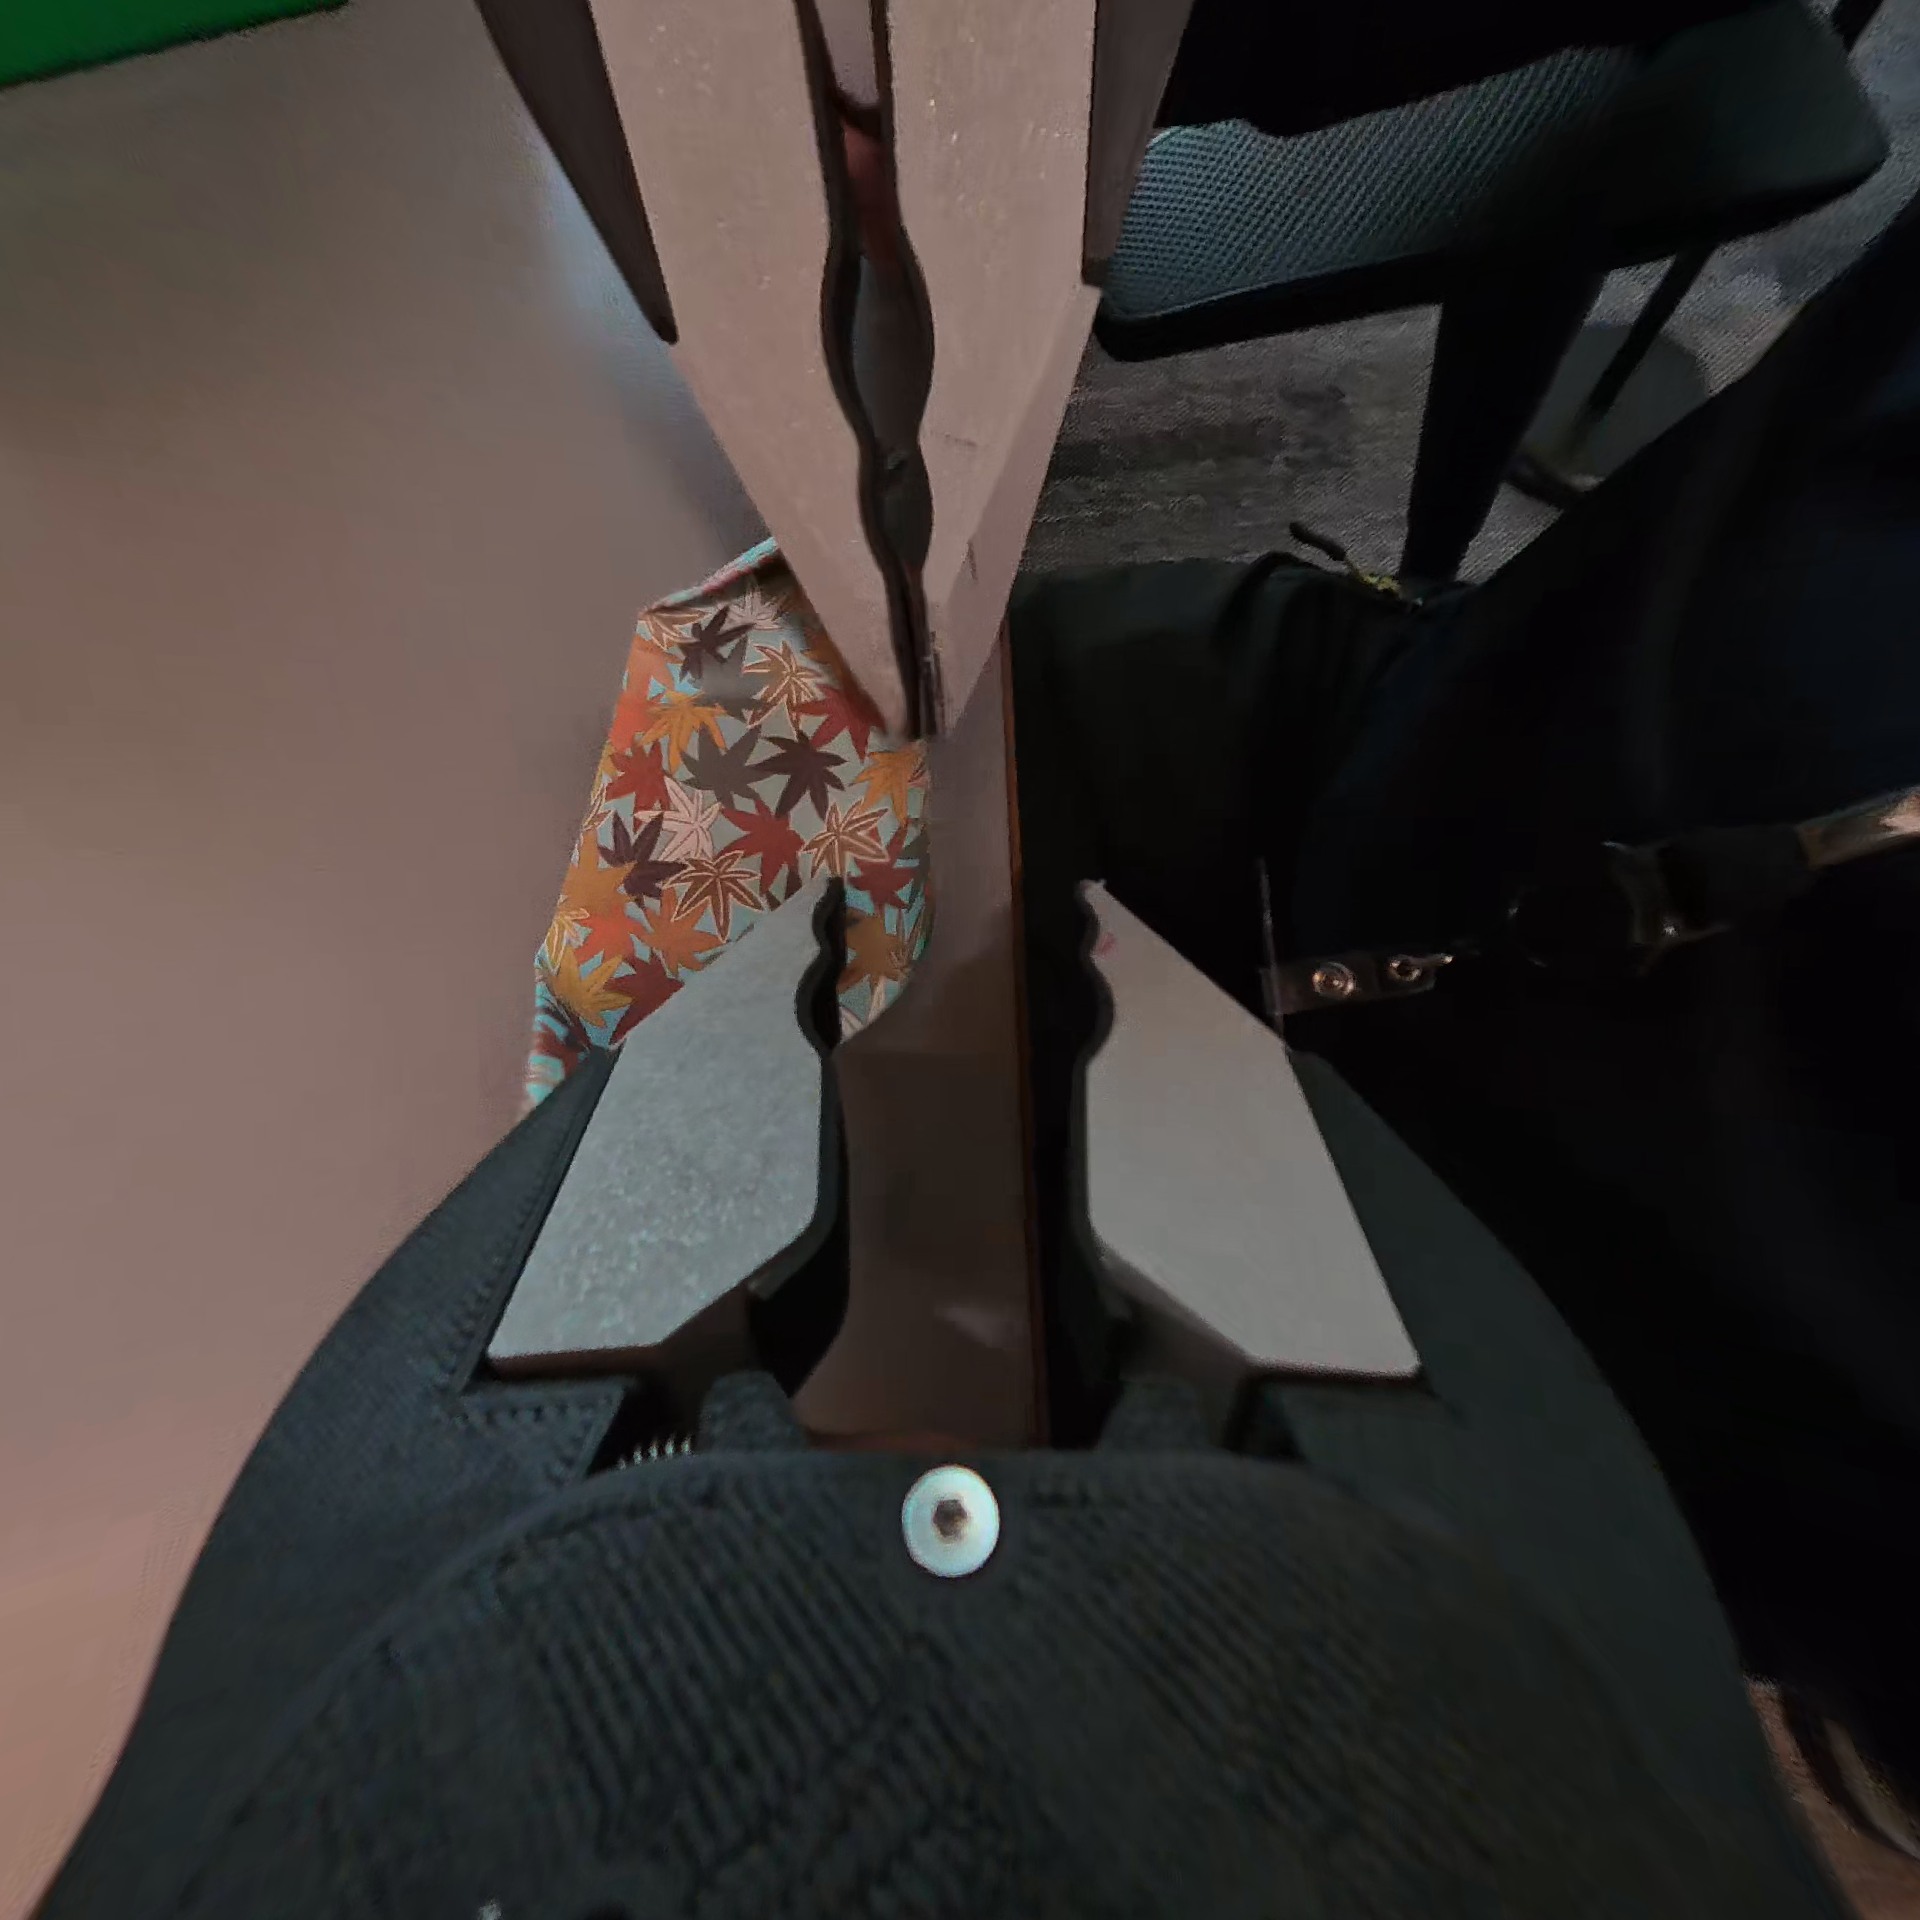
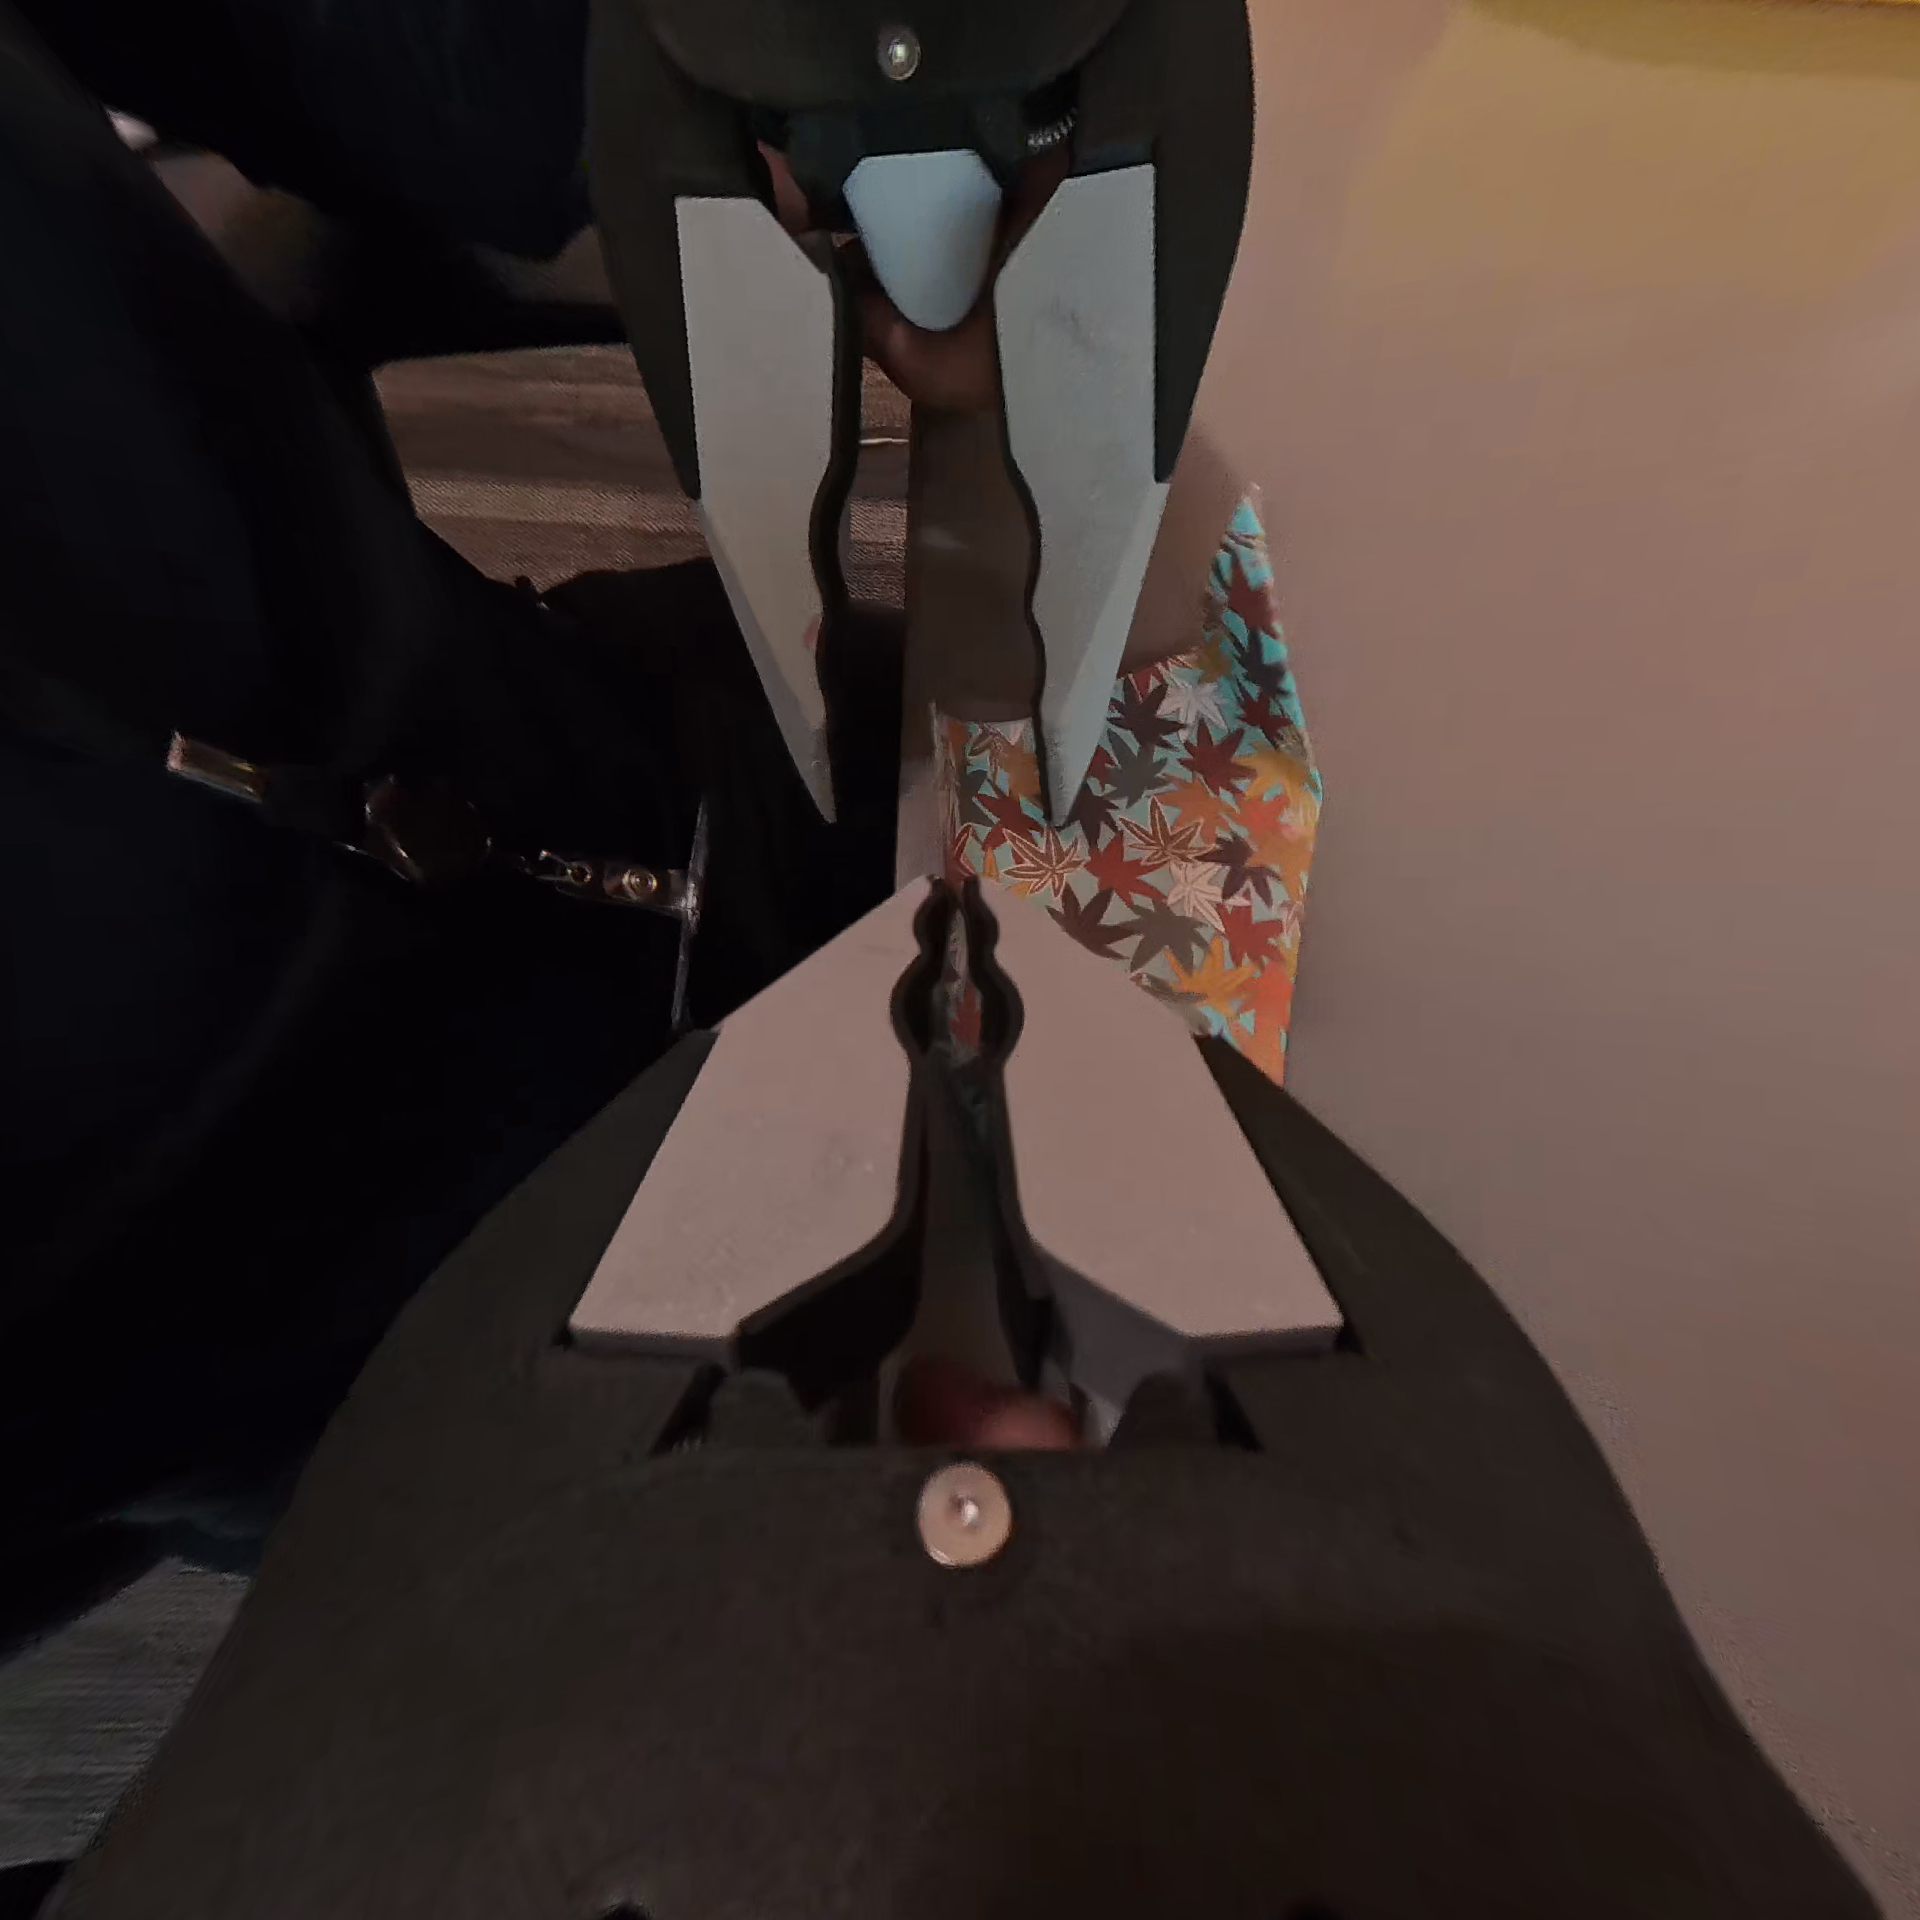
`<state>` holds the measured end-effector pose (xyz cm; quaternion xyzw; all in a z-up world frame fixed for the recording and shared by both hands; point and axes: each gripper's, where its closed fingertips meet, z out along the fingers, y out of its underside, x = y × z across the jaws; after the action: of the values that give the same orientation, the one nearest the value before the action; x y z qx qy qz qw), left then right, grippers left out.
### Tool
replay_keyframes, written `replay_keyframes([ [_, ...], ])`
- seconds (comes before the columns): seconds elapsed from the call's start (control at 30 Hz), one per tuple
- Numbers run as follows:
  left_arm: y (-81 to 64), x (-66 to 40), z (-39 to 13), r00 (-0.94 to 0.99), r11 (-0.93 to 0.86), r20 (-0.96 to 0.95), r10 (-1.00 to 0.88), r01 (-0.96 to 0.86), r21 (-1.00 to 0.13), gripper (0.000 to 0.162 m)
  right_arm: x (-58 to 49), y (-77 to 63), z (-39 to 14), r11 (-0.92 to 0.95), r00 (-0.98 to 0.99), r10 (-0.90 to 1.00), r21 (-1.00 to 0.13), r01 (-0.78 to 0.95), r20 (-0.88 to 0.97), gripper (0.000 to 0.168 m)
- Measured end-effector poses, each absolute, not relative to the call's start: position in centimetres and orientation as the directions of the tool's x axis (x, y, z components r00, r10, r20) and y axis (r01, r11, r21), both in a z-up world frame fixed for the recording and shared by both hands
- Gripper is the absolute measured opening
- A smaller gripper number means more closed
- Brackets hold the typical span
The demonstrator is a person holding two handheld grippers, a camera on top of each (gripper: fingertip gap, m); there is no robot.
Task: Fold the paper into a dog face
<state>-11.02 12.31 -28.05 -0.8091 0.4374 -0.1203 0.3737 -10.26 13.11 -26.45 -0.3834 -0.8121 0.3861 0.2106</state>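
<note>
The paper [image 1: 748,831] is printed with maple leaves on teal and lies folded on the pale table [image 1: 260,623], close to its edge. In the left wrist view my left gripper [image 1: 958,899] is open. Its jaws straddle the table's brown edge [image 1: 1013,1039], and one finger [image 1: 727,1091] lies over the paper's near part. My right gripper [image 1: 925,717] comes in from the top, shut on the paper's edge. In the right wrist view my right gripper [image 2: 951,894] is shut with a sliver of paper [image 2: 1174,831] between its jaws. The open left gripper [image 2: 945,816] faces it.
A person in dark clothing sits just past the table edge, with a metal badge clip [image 1: 1382,971] hanging there, also seen in the right wrist view [image 2: 582,873]. A grey mesh chair [image 1: 1455,208] stands on carpet beyond. A green thing [image 1: 156,42] lies at the table's far corner.
</note>
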Motion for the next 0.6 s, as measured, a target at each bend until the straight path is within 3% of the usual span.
replay_keyframes([
  [0.03,12.4,-11.0,-28.0,0.595,-0.356,-0.102,-0.797,-0.599,-0.717,0.039,-10.2,13.3,-26.5,0.374,-0.607,0.795,-0.79,0.486,0.003,0.0],
  [0.27,13.0,-11.0,-27.6,0.613,-0.432,0.033,-0.789,-0.517,-0.739,0.03,-10.5,14.6,-25.7,0.149,-0.527,0.817,-0.795,0.588,-0.236,0.0],
  [0.47,13.2,-11.1,-27.5,0.625,-0.499,0.139,-0.768,-0.448,-0.741,0.028,-11.0,15.7,-26.0,-0.063,-0.387,0.805,-0.713,0.698,-0.449,0.0],
  [0.6,13.4,-11.2,-27.4,0.626,-0.53,0.189,-0.757,-0.419,-0.738,0.025,-11.3,16.0,-25.9,-0.112,-0.309,0.822,-0.668,0.736,-0.478,0.0],
])
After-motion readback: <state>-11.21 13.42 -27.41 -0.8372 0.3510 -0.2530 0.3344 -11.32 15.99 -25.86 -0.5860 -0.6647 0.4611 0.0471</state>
